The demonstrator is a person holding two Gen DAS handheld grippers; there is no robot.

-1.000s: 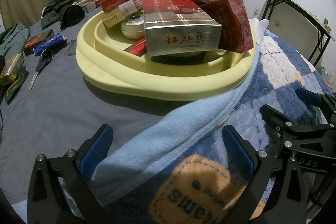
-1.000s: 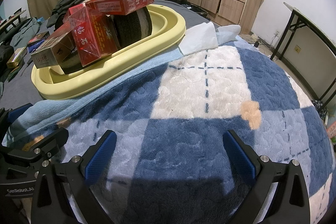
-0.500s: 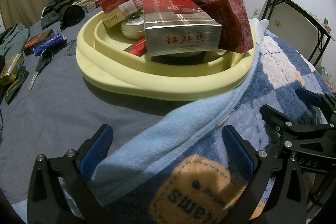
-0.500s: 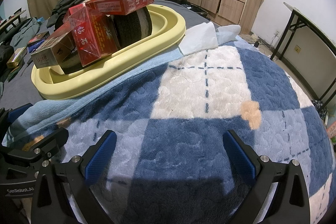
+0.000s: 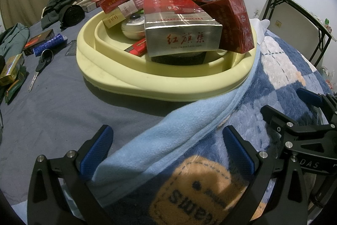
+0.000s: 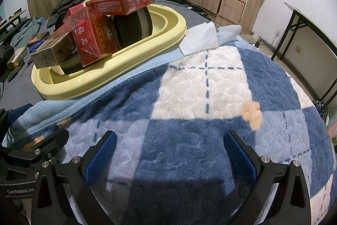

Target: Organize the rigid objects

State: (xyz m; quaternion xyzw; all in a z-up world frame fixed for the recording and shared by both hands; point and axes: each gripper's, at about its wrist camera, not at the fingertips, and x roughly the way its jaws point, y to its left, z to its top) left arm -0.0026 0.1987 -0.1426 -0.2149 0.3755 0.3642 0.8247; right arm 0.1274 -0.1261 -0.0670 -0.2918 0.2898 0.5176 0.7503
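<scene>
Left wrist: left tool (image 5: 166,148) wide open, empty, over blanket (image 5: 273,77) | right tool (image 6: 169,150) wide open, empty

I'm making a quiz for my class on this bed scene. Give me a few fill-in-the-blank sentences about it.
1. The cigarette boxes are piled in a ____ yellow basin.
2. Both the left tool and the right tool are ____ and hold nothing.
3. The scissors lie on the grey sheet, ____ the basin.
4. The basin's edge rests on a light ____ blanket.

Missing words: pale; open; outside; blue
</scene>
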